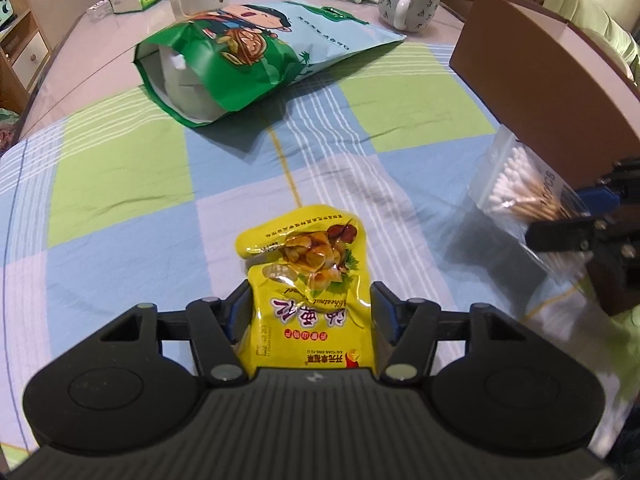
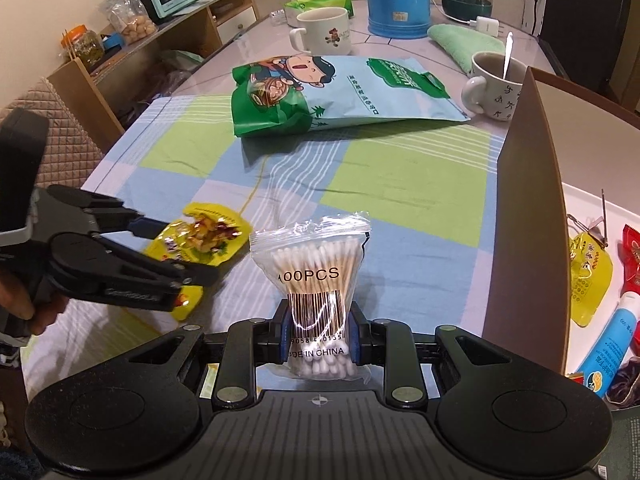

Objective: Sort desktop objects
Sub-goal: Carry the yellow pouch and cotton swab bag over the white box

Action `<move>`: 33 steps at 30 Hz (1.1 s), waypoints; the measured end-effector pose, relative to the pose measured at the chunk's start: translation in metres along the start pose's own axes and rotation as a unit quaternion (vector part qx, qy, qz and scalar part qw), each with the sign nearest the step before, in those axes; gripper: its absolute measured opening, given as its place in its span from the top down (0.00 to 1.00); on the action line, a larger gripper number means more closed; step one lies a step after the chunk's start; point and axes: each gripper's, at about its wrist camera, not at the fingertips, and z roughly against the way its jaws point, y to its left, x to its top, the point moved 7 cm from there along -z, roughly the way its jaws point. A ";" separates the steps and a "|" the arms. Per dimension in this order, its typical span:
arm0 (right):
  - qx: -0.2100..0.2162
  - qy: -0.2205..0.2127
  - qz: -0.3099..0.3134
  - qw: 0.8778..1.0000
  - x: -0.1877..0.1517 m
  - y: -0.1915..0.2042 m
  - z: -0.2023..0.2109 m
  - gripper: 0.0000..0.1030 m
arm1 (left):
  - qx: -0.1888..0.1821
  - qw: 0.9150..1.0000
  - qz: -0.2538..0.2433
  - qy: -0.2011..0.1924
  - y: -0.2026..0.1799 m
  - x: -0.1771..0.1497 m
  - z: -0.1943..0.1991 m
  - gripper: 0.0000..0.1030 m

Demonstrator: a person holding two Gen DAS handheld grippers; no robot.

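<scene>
— Checked cloth (image 1: 120, 168) covers the table. What sits at the left?

— The left gripper (image 1: 310, 304), jaws about half open, stands astride the pouch (image 1: 308, 256), which lies flat on the cloth at 6 o'clock in the left view. The pads are right at its two side edges; whether they press yet, I cannot tell

— How would that pouch handle?

— Light, I'd judge, with glossy and probably slippery foil over lumpy contents. It looks soft enough to buckle, so a grip across the filled lower half seems safer than one on the thin top seal

— And to the right?

— The right gripper (image 2: 320, 332) is closed narrowly on the swab bag (image 2: 316, 264), held upright at 6 o'clock in its own view. The pads pinch the lower part, over the barcode

— Any trouble there?

— It is thin, clear film, very light. The sticks inside give it some stiffness, but the film could slide, so a low hold on the bundle itself looks right

— Where would it go?

— Likely into the box (image 2: 528, 200) at 3 o'clock, where other small things already lie
</scene>
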 end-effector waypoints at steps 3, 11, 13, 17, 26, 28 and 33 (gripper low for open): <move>0.005 -0.005 0.003 1.000 0.000 0.004 0.005 0.75 | 0.003 1.000 -0.007 0.000 0.001 -0.004 0.014 0.45; 0.018 -0.022 0.010 1.000 -0.005 0.016 0.026 0.75 | 0.019 1.000 -0.020 -0.009 -0.004 -0.009 0.049 0.45; 0.021 -0.031 0.009 0.999 -0.007 0.018 0.035 0.75 | 0.020 0.999 -0.026 -0.015 -0.009 -0.009 0.058 0.45; 0.022 -0.053 0.004 0.998 -0.009 0.019 0.055 0.75 | 0.018 0.998 -0.040 -0.032 -0.022 -0.007 0.077 0.45; 0.008 -0.093 -0.021 0.995 -0.021 0.002 0.100 0.75 | -0.001 0.994 -0.087 -0.063 -0.069 0.008 0.105 0.45; 0.001 -0.102 -0.030 0.994 -0.024 -0.007 0.110 0.75 | -0.006 0.993 -0.097 -0.069 -0.081 0.012 0.109 0.45; -0.023 -0.118 -0.055 0.991 -0.034 -0.034 0.136 0.75 | -0.020 0.989 -0.125 -0.079 -0.116 0.020 0.115 0.45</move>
